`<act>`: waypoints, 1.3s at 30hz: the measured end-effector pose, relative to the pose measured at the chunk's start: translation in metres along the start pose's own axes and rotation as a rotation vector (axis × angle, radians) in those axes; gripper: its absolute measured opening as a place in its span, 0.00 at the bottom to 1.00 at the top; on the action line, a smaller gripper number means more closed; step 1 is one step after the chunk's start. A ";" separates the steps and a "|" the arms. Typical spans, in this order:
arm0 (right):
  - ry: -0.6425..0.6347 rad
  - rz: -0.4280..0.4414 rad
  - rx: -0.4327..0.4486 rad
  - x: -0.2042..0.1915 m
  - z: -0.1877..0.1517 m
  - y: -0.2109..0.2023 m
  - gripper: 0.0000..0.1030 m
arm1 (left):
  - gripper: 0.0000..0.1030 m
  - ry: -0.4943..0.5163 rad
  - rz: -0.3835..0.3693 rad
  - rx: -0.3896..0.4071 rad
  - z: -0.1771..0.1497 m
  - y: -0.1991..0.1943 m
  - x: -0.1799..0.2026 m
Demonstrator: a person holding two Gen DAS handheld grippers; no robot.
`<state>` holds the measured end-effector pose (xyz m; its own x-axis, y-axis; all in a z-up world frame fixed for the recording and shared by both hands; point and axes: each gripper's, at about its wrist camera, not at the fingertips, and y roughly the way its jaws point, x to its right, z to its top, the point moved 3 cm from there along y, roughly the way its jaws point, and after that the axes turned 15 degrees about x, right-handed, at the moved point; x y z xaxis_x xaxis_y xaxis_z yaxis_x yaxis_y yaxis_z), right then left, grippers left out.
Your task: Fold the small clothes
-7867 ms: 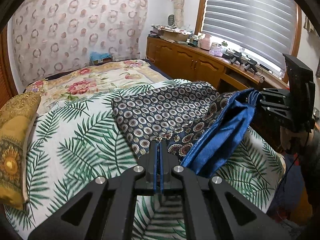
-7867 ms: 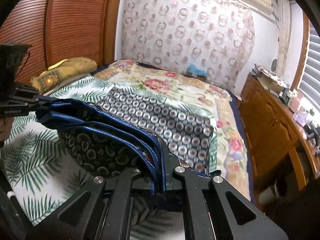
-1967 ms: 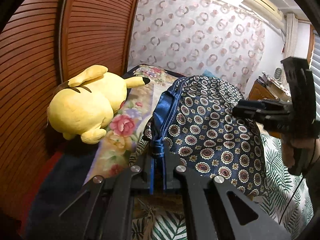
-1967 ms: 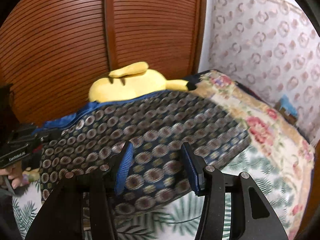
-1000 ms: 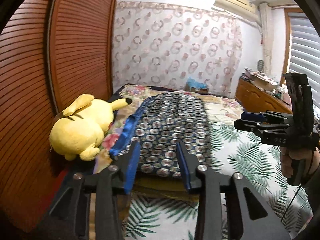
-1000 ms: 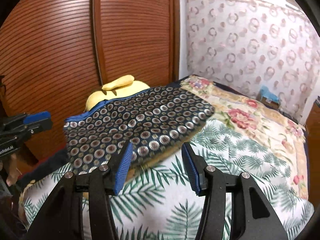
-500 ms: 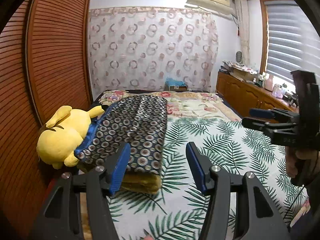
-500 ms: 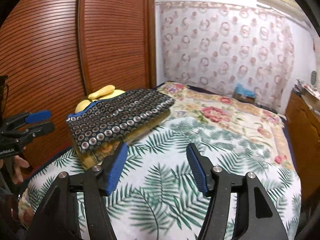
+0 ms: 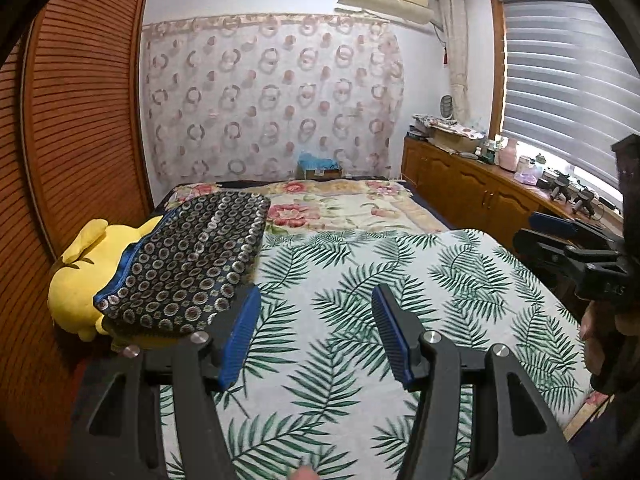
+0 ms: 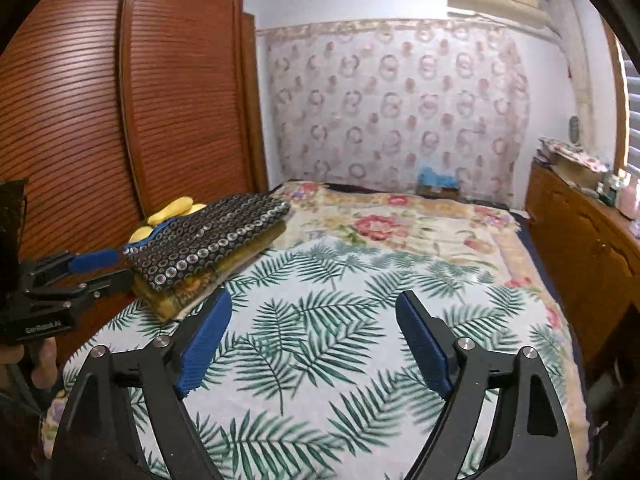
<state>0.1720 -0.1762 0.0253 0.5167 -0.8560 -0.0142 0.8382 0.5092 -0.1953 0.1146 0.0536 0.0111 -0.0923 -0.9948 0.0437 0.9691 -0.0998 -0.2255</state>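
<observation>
Left gripper [image 9: 316,330] jaws released, empty; right gripper [image 10: 314,344] jaws opening, empty. Only left view shows yellow plush [image 9: 86,276] under folded garment [image 9: 192,264].

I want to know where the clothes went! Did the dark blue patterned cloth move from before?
Yes. The folded patterned cloth went from the middle of the palm-leaf sheet to the pillow by the wooden closet doors, beside the yellow plush toy.

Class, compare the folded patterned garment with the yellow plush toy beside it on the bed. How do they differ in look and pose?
The folded patterned garment is dark navy with small ringed medallions and a blue edge; the yellow plush toy is plain yellow. The garment is a flat folded slab; the toy is rounded and lies on its side. Both sit by the wooden wardrobe, neither held.
</observation>
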 end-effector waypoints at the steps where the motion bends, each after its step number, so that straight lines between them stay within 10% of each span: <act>1: -0.003 -0.026 0.008 0.002 0.002 -0.008 0.86 | 0.55 0.009 0.004 0.007 0.002 -0.001 0.006; 17: 0.032 -0.183 0.149 0.029 0.029 -0.089 0.86 | 0.55 0.033 0.051 0.085 0.034 -0.031 0.036; 39: 0.022 -0.222 0.151 0.033 0.024 -0.090 0.86 | 0.56 0.024 0.070 0.096 0.032 -0.036 0.032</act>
<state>0.1173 -0.2479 0.0656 0.3150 -0.9490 -0.0092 0.9479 0.3151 -0.0476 0.0843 0.0266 0.0521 -0.0283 -0.9996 0.0073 0.9907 -0.0290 -0.1328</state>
